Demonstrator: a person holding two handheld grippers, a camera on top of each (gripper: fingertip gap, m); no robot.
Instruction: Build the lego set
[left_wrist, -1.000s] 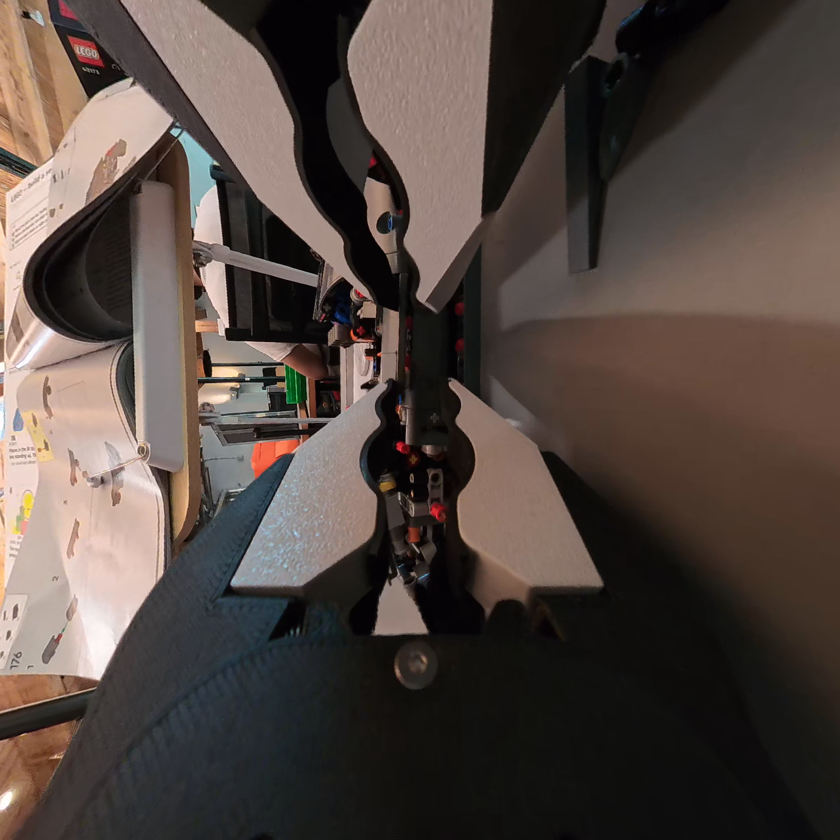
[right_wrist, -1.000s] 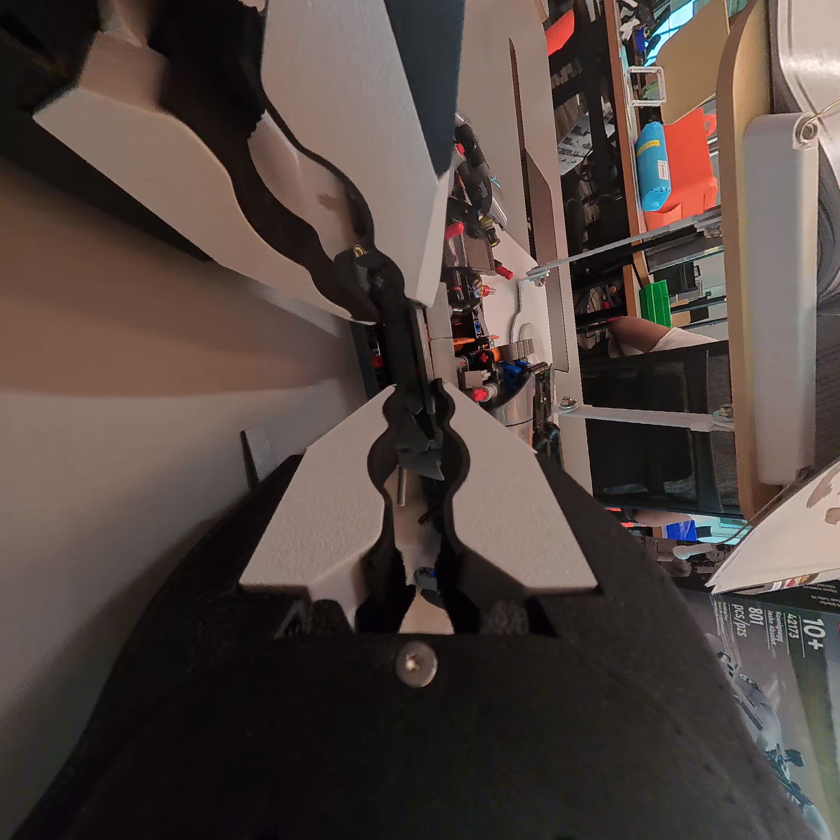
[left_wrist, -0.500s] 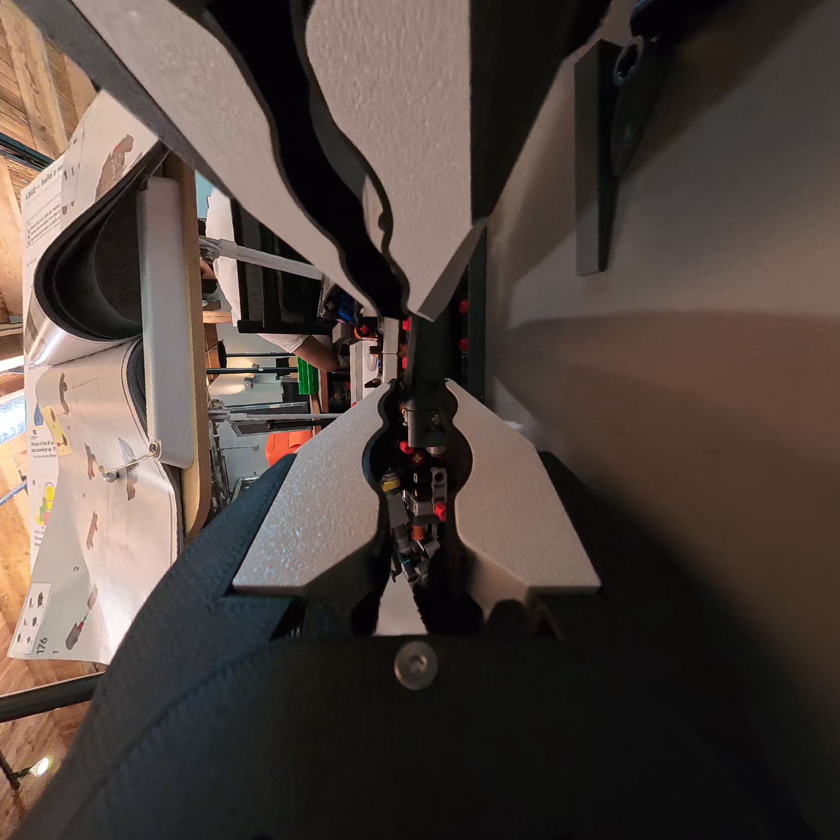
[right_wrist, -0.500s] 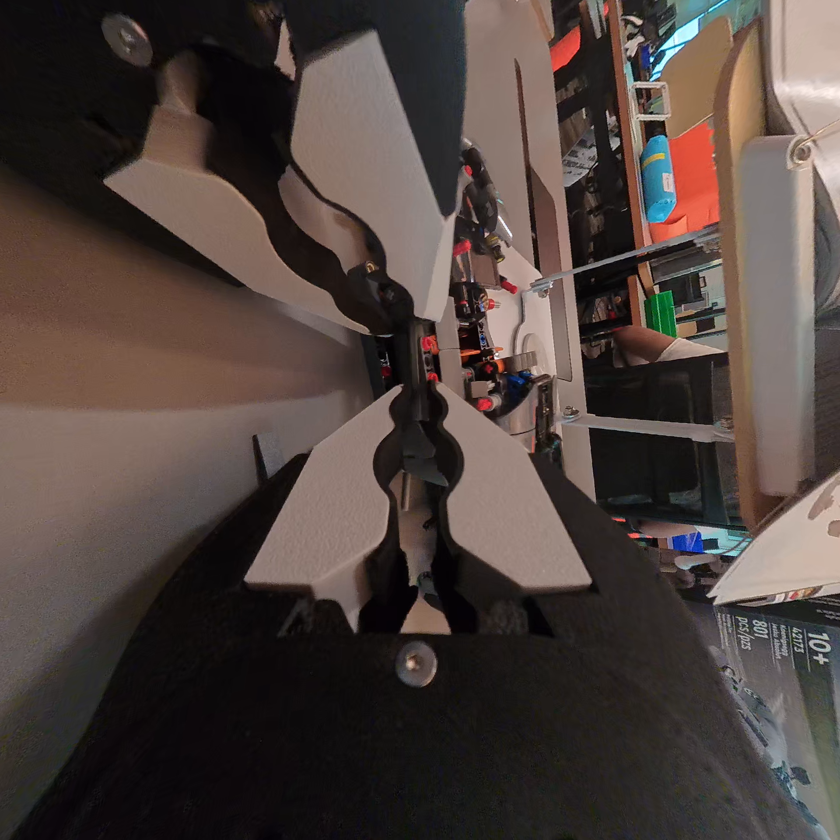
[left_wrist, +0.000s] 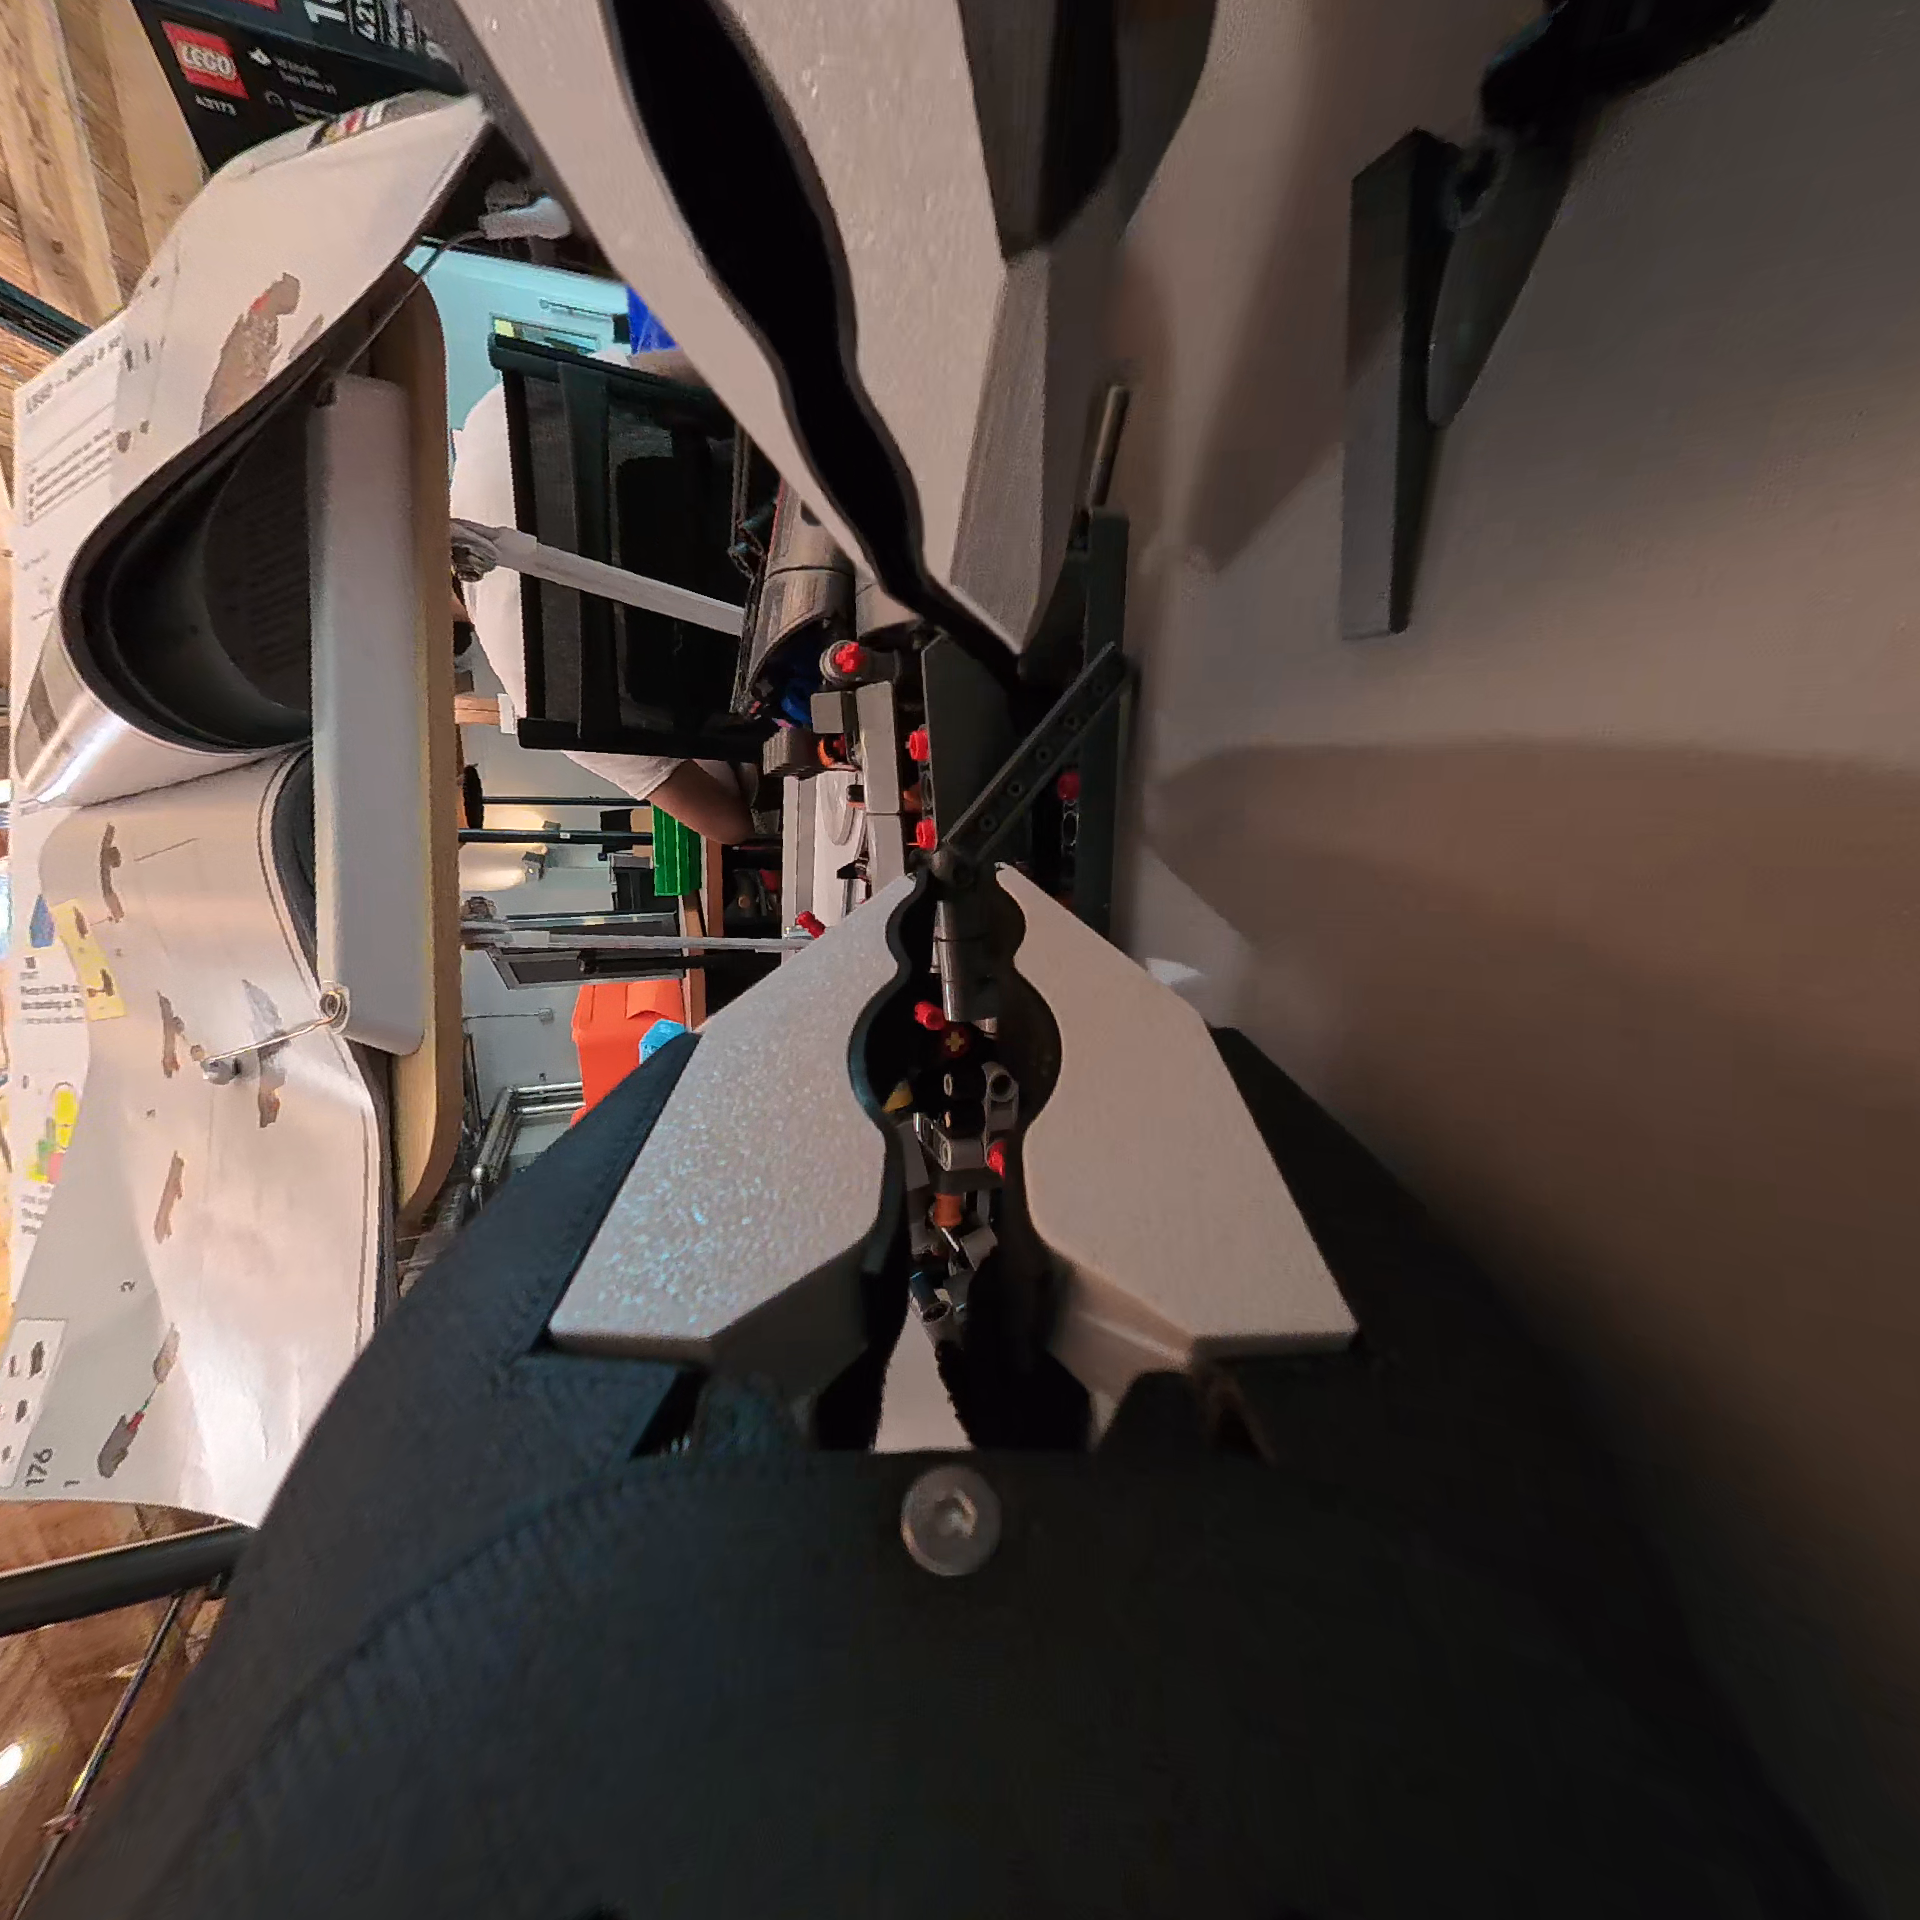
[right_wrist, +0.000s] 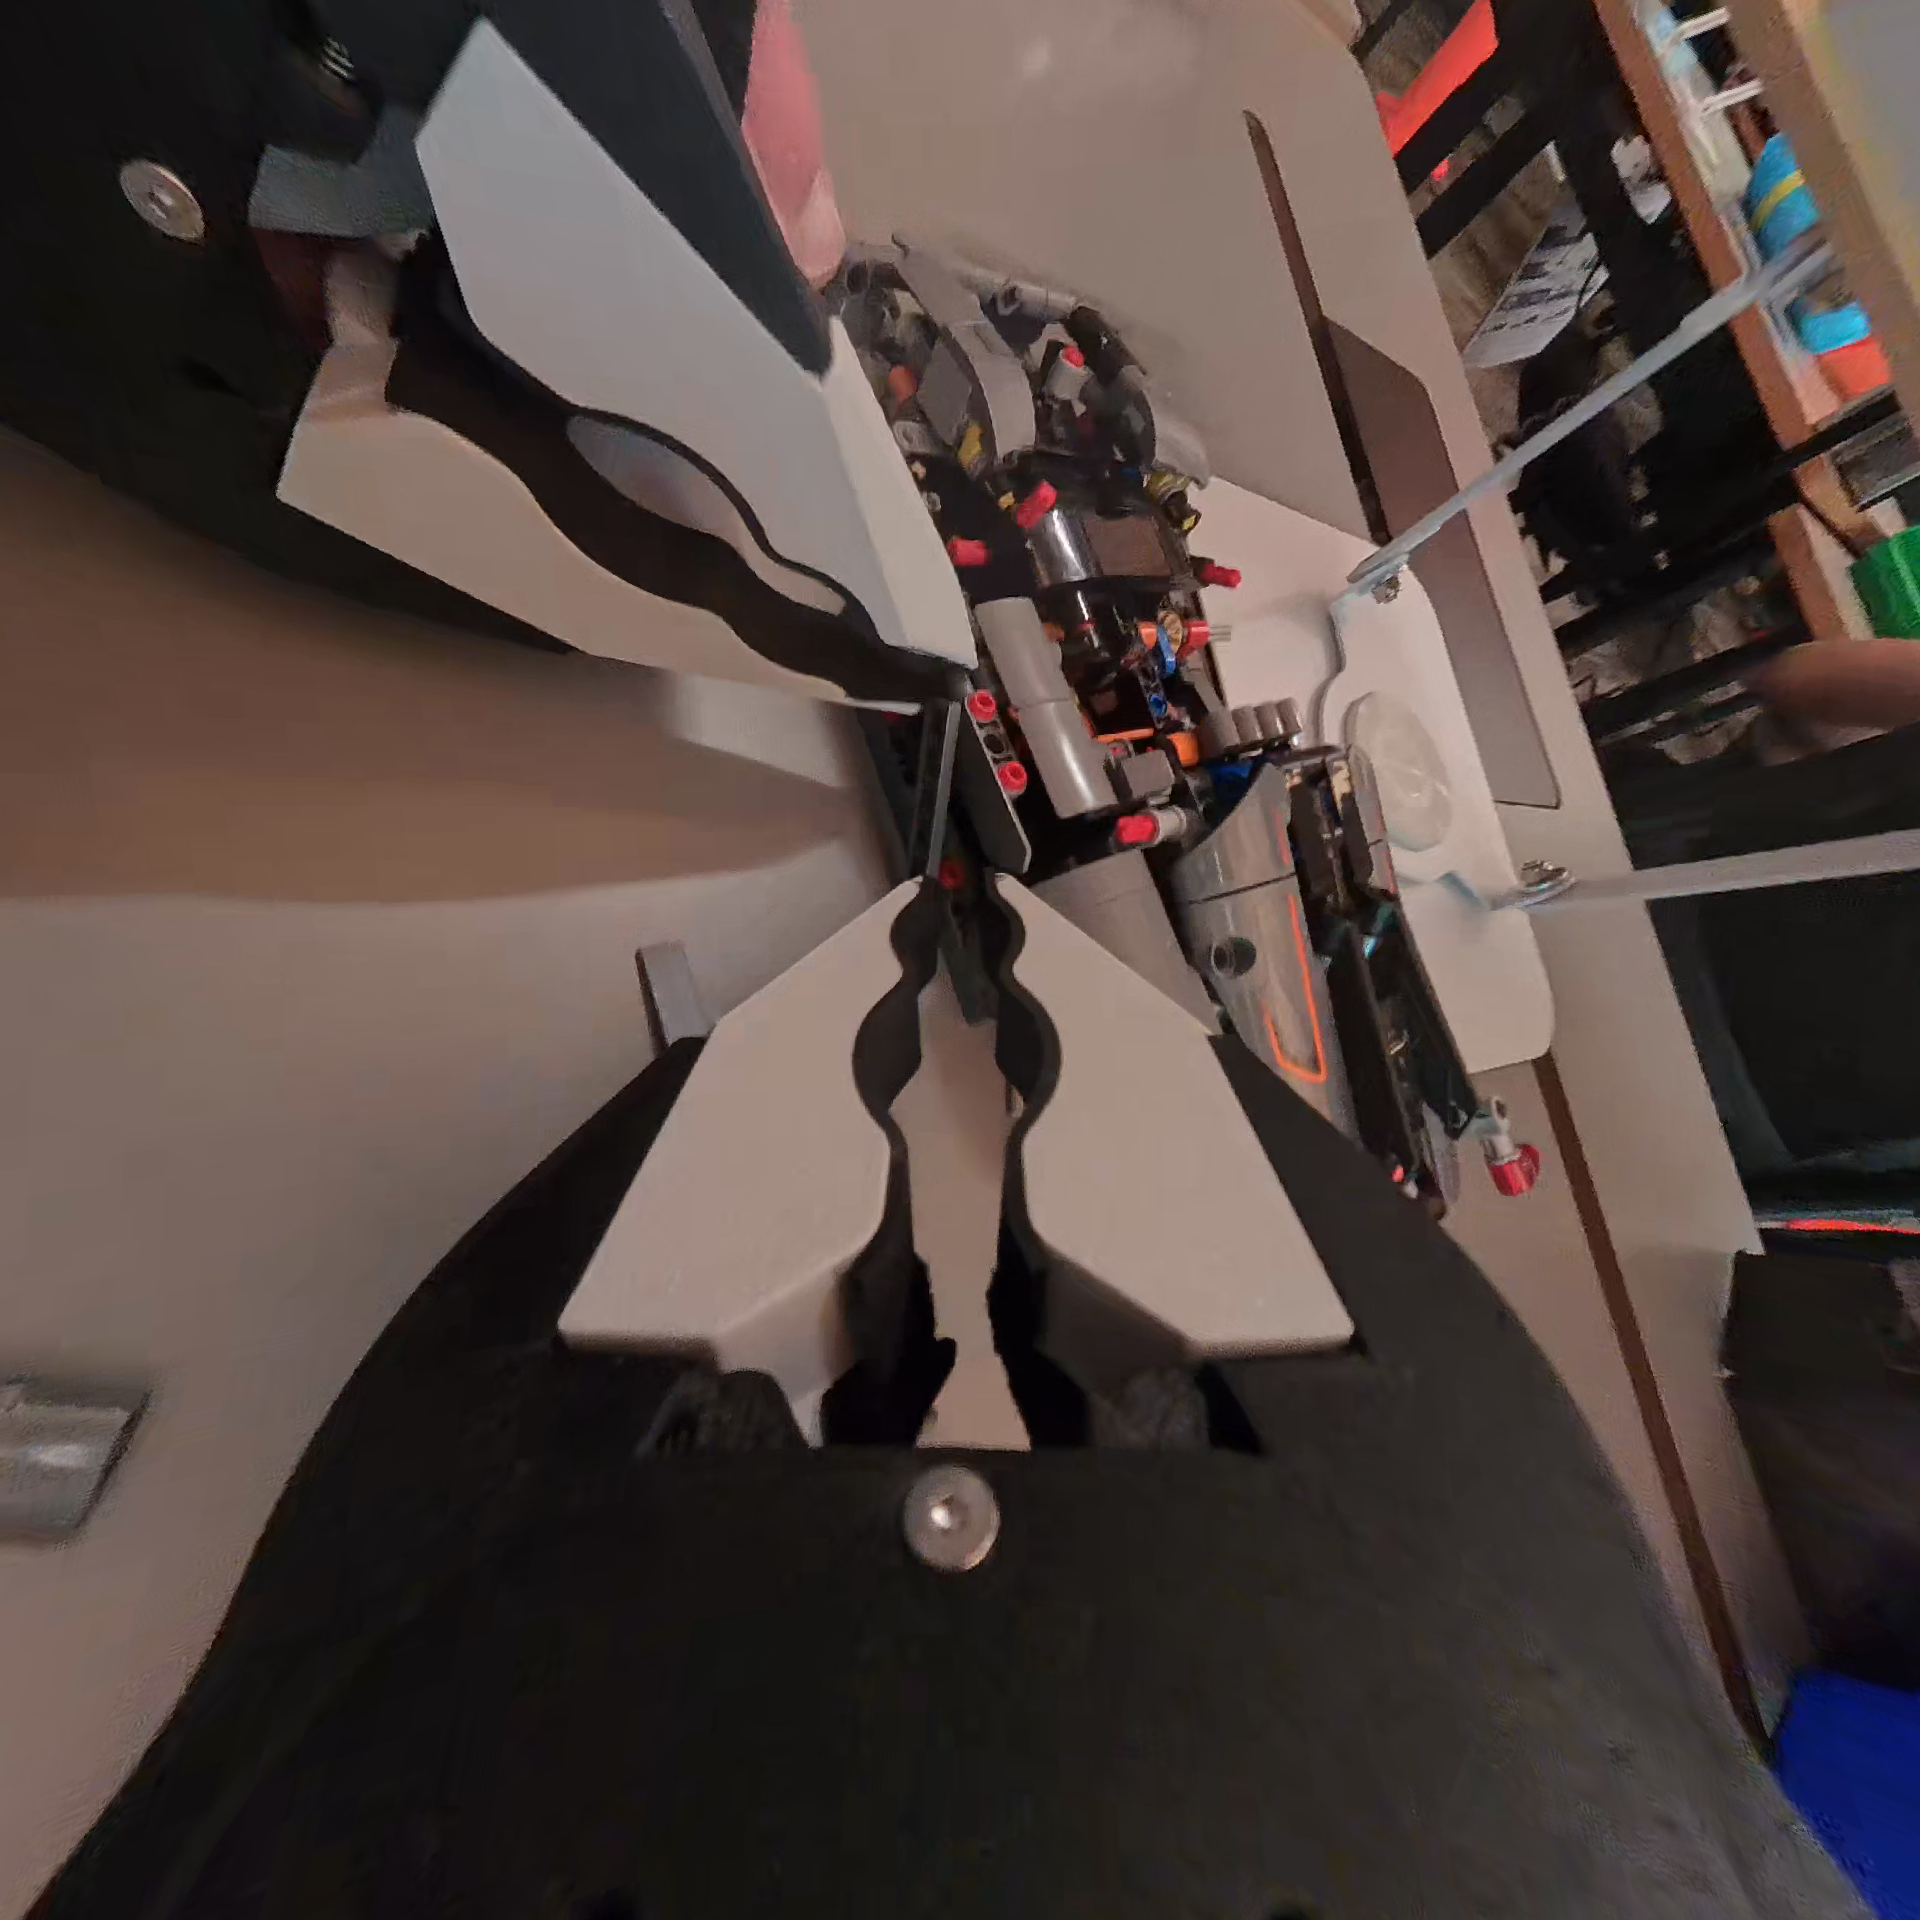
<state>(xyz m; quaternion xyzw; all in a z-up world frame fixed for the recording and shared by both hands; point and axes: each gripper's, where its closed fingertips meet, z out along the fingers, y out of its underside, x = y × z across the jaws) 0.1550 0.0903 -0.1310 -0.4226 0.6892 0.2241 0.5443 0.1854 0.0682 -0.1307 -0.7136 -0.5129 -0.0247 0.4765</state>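
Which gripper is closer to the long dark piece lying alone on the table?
Right. The long dark piece lies just beside the right gripper; the left gripper is across the lego model from it, farther off.

Printed matter, left wrist view:
- Black set box, top left corner: red brand logo and pale lettering.
- Open instruction booklet on its stand: page number, step numeral, small print.

Right wrist view: nothing readable.

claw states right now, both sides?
Left claw: closed on the lego assembly, with a dark holed beam sticking out past its tips.
Right claw: closed on a thin dark lego piece.
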